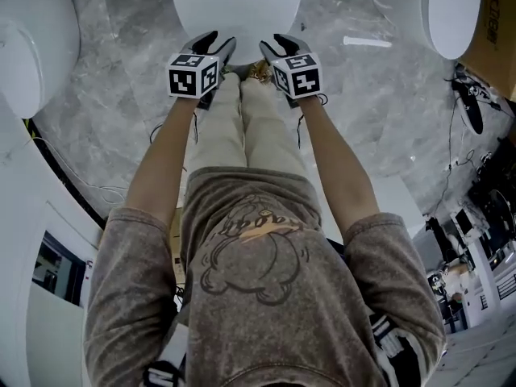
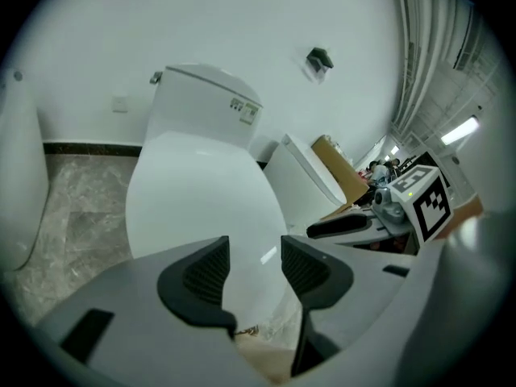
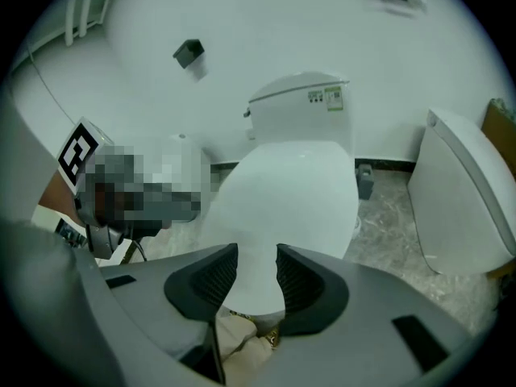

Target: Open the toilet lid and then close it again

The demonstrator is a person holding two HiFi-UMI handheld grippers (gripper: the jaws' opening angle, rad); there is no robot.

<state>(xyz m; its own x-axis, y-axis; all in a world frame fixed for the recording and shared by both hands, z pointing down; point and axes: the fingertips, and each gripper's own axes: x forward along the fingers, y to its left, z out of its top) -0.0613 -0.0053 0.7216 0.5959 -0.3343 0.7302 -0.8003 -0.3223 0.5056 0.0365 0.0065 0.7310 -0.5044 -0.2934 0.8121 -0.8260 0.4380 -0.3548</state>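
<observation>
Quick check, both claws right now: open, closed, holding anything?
Left claw: open, nothing held; the lowered toilet lid shows beyond it, not gripped.
Right claw: open, nothing held.

The left forearm (image 1: 165, 164) and right forearm (image 1: 334, 164) reach forward side by side, bare below short sleeves. The left gripper (image 1: 216, 45) and right gripper (image 1: 276, 45) tilt steeply down, their fingertips near each other and about level. Each gripper's ribbed pads (image 2: 208, 271) (image 3: 211, 276) stand apart with an open gap between them. The hands themselves seem tucked behind the marker cubes (image 1: 193, 76), just back of the fingers.
</observation>
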